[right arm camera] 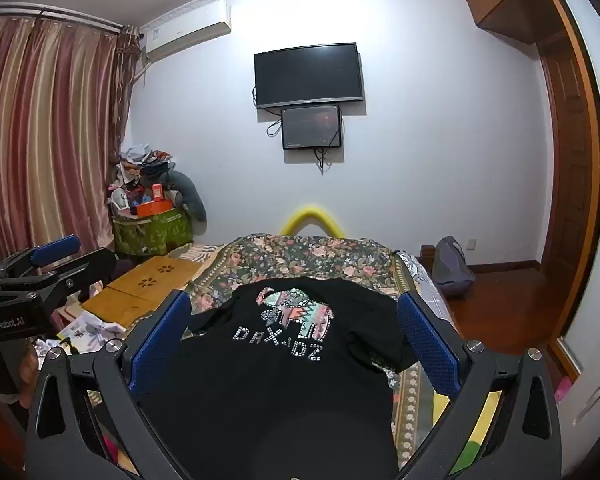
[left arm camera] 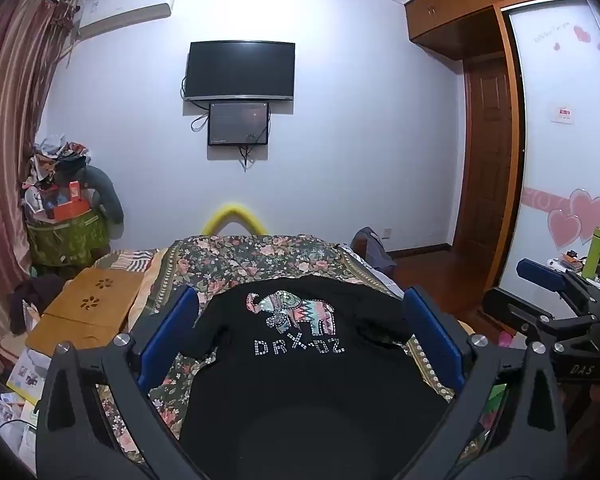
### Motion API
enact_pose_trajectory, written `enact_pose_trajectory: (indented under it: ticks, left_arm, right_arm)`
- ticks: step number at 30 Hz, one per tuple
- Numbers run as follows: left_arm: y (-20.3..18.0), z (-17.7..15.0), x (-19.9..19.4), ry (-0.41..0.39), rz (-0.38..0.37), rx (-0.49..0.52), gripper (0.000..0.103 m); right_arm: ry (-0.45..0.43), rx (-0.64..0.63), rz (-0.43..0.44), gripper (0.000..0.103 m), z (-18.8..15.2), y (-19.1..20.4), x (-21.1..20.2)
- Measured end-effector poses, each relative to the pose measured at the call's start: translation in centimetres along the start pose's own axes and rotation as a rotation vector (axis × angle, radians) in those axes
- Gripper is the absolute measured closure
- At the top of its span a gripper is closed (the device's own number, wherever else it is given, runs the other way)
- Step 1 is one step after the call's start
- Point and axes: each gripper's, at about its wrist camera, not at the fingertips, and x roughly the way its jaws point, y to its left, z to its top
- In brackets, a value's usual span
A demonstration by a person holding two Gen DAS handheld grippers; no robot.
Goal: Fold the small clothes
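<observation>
On the floral bedspread point(left arm camera: 260, 256) a black T-shirt point(left arm camera: 300, 368) with a beaded elephant lies spread, print up and not yet folded. The left gripper point(left arm camera: 300, 328) and right gripper point(right arm camera: 296, 332) hover above it, jaws wide and empty. The near hem is cut off below.

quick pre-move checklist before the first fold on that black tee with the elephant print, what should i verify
1. Left gripper open with nothing between its blue pads: ok.
2. Right gripper open, nothing held: ok.
3. Black t-shirt with the sequin elephant print lies print-up on the floral bedspread: ok.
4. Shirt flat and smooth: not ok, the sleeve on the picture's right is bunched and wrinkled.
5. Near hem reachable: cannot tell, it is hidden under the gripper bodies in both views.
6. Wooden folding tray beside the shirt stays apart from it: ok.
</observation>
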Motion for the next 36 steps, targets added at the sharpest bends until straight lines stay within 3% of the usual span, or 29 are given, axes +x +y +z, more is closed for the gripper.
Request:
enact_pose_trajectory:
  ticks: [12,36]
  left_arm:
    - [1.3,-1.2,-0.1,0.015,-0.008,-0.025,0.000]
    - [1.1,-0.2,0.7,0.033,0.006,-0.027,0.000]
  right_arm:
    - [0.009,0.006,0.000,0.001,0.1,-0.3,0.4]
    - [0.020,0.015,-0.005,0.001,-0.1,-0.2,0.7]
